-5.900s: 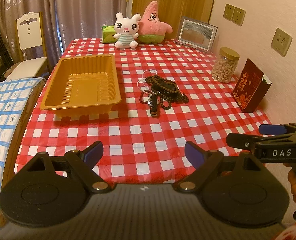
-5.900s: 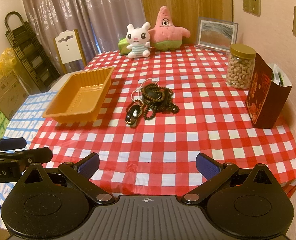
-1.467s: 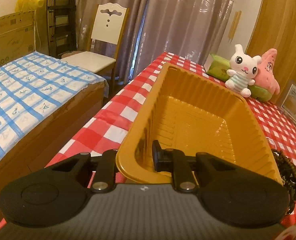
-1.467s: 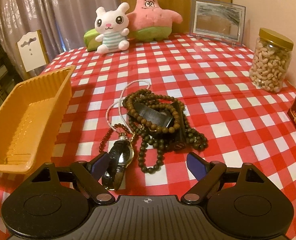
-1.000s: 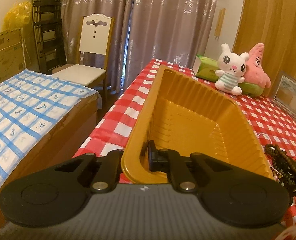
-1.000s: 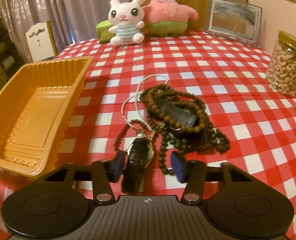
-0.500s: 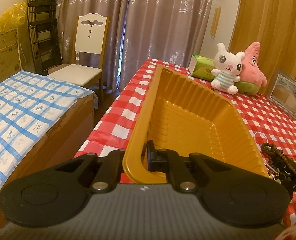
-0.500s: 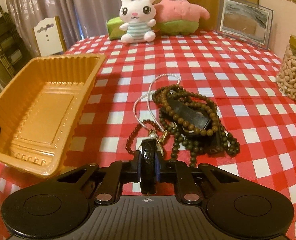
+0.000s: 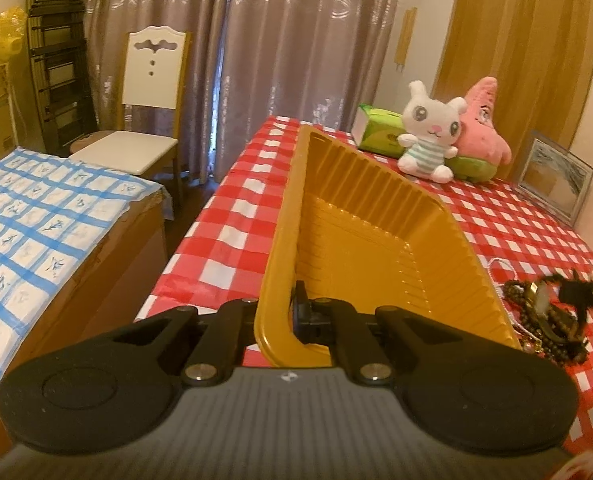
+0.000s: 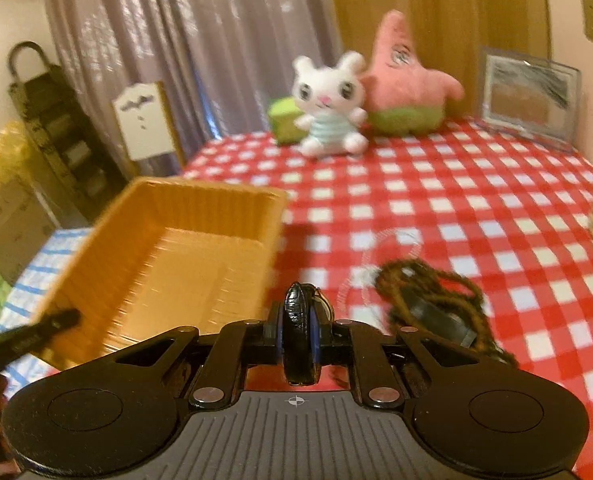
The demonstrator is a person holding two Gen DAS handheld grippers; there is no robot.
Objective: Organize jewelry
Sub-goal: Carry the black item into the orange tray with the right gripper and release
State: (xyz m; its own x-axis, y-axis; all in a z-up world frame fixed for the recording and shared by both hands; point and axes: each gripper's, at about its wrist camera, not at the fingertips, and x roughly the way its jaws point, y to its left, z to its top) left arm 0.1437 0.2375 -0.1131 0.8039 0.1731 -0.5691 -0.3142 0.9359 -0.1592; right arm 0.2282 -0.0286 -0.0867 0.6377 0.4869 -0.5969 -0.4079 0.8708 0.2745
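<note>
Jewelry lies partly on the red-checked tablecloth (image 10: pixel 476 184): a tangle of brown bead strands (image 10: pixel 436 284) and a thin white chain remain there, just right of the yellow tray (image 10: pixel 168 248). One piece, a dark watch (image 10: pixel 299 332), is clamped edge-on between the blue pads of the right gripper (image 10: pixel 299 338), raised off the cloth. The left gripper (image 9: pixel 274 312) pinches the tray's near rim (image 9: pixel 274 240), its fingers pressed together on the thin wall, tilting the tray.
</note>
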